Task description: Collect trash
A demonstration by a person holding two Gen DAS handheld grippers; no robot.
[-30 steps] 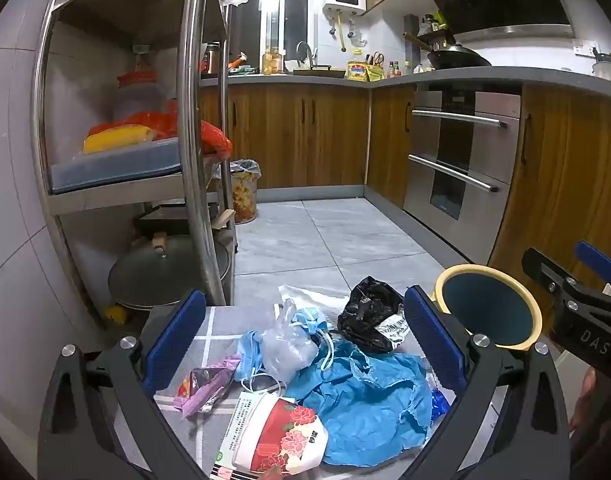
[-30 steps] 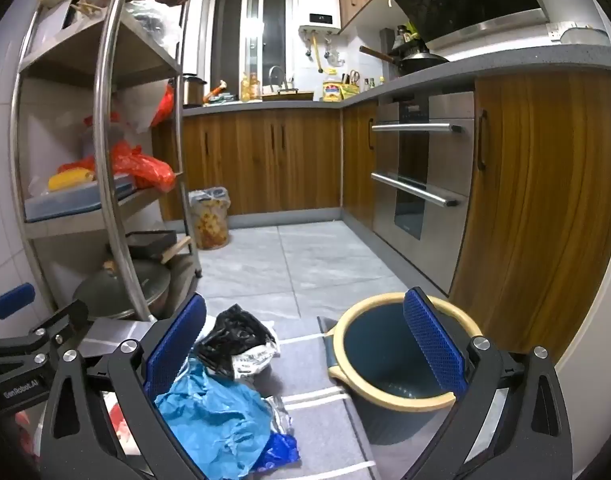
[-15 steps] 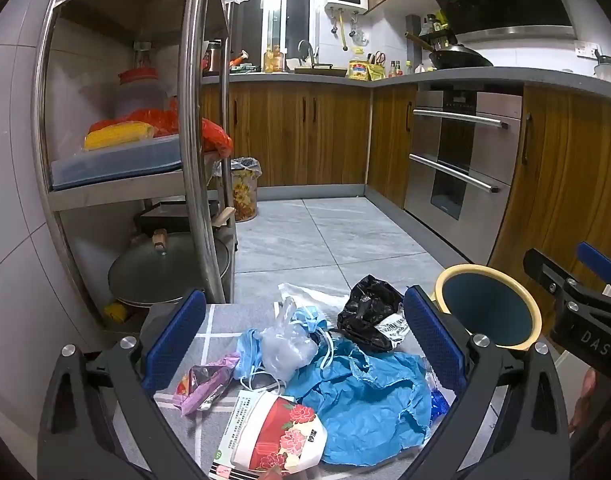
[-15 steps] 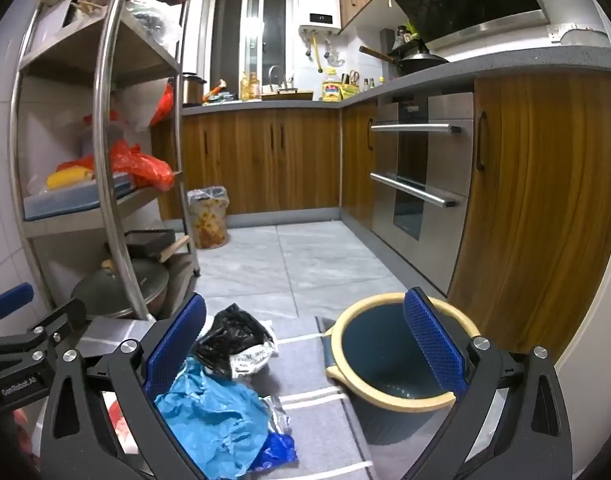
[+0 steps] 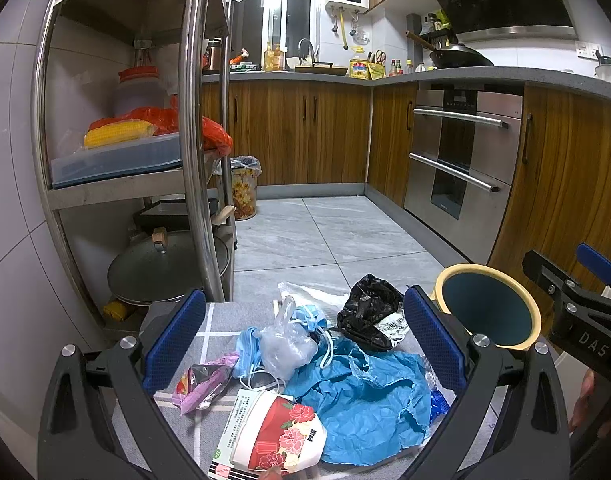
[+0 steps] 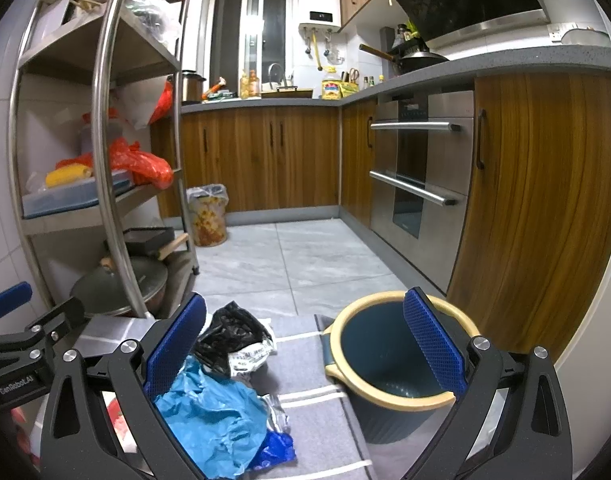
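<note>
floral paper cup [image 5: 279, 442] cut by bottom edge, counter bottles [image 5: 397, 67] perhaps sauces, too small

This is a home kitchen: wooden cabinets [image 6: 265, 156], a built-in oven [image 6: 421, 160], a wok [image 5: 457, 56] and a sink tap [image 5: 305, 46].

dim indoor light, sharp focus, strong fisheye bending, dark corners

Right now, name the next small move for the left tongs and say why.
Probably lower the left tongs onto the clear plastic bag: they are open and empty, the bag sits on top of the pile between the fingers, and the bin stands empty at the right.
</note>
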